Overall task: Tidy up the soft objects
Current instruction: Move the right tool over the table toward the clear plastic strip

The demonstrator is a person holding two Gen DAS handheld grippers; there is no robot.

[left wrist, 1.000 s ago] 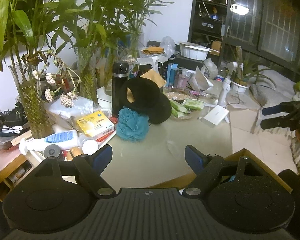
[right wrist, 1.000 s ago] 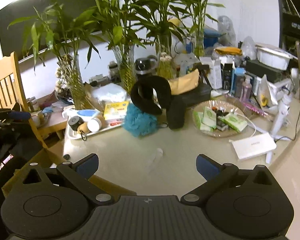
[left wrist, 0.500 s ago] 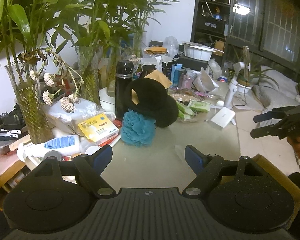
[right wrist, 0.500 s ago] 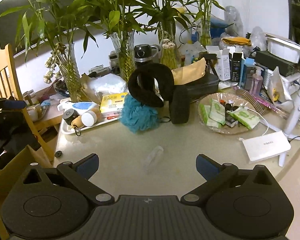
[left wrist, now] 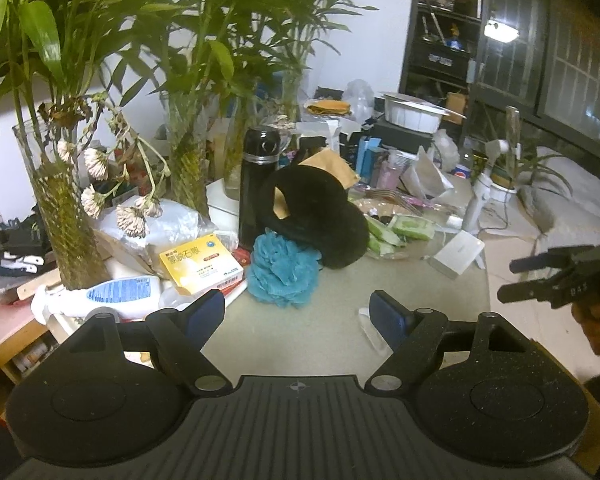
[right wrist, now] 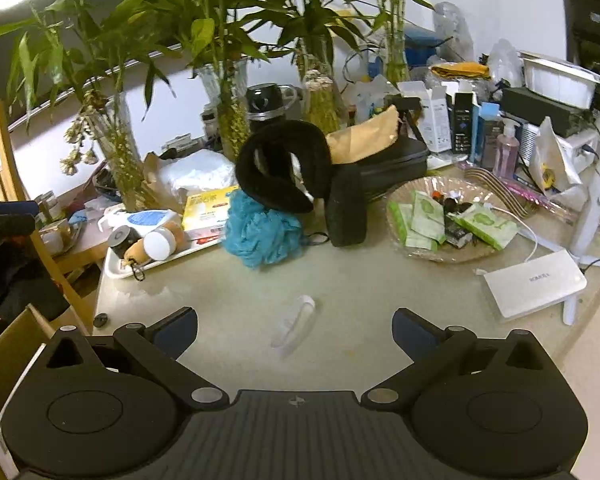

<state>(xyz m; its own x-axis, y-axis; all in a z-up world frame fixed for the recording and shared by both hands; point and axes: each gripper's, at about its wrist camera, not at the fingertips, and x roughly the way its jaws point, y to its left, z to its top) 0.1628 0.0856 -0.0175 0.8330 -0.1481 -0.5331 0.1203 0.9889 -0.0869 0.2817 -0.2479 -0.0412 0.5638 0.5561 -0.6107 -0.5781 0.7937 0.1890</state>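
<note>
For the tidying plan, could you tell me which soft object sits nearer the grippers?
The blue bath pouf: it sits in front of the black neck pillow, which stands behind it.

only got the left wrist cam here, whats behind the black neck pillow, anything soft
Observer: A black zip case lies right behind the neck pillow; it looks firm, not soft.
Operator: ok whats left of the blue bath pouf
Observer: A white tray sits beside the bath pouf, holding small round-capped bottles.
Operator: right side free to grab?
Observer: The right gripper is open, with nothing held in its fingers.
</note>
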